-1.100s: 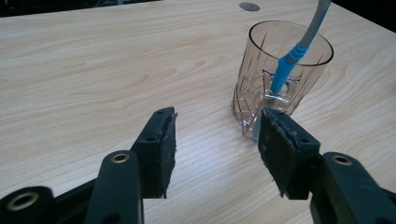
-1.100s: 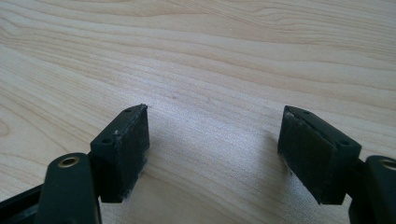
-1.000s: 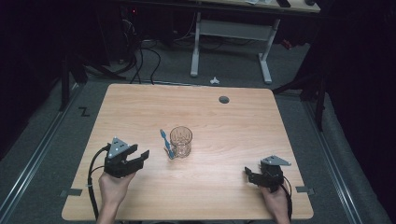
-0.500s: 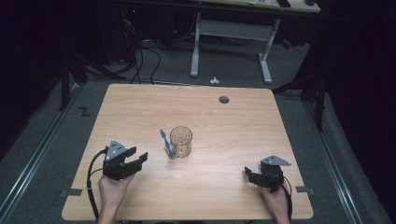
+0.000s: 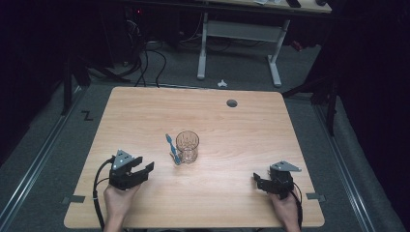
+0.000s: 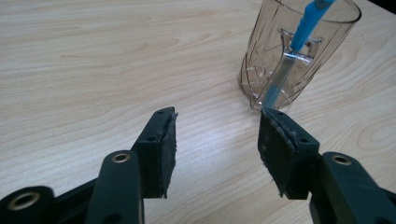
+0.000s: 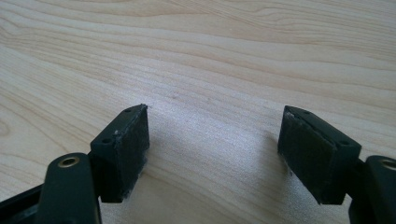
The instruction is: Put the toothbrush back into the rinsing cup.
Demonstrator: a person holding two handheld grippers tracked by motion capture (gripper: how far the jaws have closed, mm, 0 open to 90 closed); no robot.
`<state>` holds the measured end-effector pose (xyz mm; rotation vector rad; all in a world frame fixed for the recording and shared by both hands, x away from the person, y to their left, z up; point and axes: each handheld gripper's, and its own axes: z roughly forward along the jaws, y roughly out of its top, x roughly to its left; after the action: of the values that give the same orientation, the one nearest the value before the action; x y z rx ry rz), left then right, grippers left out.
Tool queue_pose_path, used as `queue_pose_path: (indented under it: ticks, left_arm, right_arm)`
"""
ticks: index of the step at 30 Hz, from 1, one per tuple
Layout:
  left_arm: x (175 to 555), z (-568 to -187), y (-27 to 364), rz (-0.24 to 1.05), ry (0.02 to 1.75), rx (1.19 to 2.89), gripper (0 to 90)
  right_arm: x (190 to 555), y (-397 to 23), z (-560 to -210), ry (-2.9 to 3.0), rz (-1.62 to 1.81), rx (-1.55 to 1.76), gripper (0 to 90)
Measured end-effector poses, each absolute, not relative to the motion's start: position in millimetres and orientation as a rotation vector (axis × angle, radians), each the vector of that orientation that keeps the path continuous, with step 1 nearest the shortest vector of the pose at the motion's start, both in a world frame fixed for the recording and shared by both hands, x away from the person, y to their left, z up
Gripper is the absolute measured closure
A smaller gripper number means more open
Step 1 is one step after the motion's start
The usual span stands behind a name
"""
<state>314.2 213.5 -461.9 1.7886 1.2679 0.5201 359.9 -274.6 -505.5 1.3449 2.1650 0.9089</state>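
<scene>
A glass (image 5: 187, 146) stands in the middle of the table (image 5: 145, 111), a toothbrush (image 5: 172, 149) leaning on its left side; the left gripper (image 5: 145, 169) is near its left, the right gripper (image 5: 258, 181) well apart.

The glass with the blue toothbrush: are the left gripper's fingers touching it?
Apart. The left gripper view shows bare wood between the fingers and the glass.

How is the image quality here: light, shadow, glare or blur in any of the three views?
High view: the table is lit, its surroundings nearly black, slightly soft overall. Left gripper view: bright and even, the glass and blue toothbrush sharp, the near jaw bases blurred. Right gripper view: pale, washed-out wood, soft shadows under the open right gripper.
</scene>
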Motion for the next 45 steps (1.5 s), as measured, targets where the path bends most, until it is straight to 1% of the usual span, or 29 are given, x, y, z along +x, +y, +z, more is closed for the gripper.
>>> queue_pose_path:
  ticks: [28, 39, 45]
  left_arm:
    - [322, -485, 214, 0.510, 1.319, 1.790, 49.5]
    - [326, -493, 213, 0.531, 1.338, 1.799, 50.0]
    - [329, -497, 212, 0.566, 1.347, 1.828, 49.9]
  right_arm:
    - [360, -274, -506, 2.164, 0.909, 1.345, 25.0]
    - [360, -274, -506, 2.164, 0.909, 1.345, 25.0]
    - [360, -274, -505, 2.164, 0.908, 1.346, 25.0]
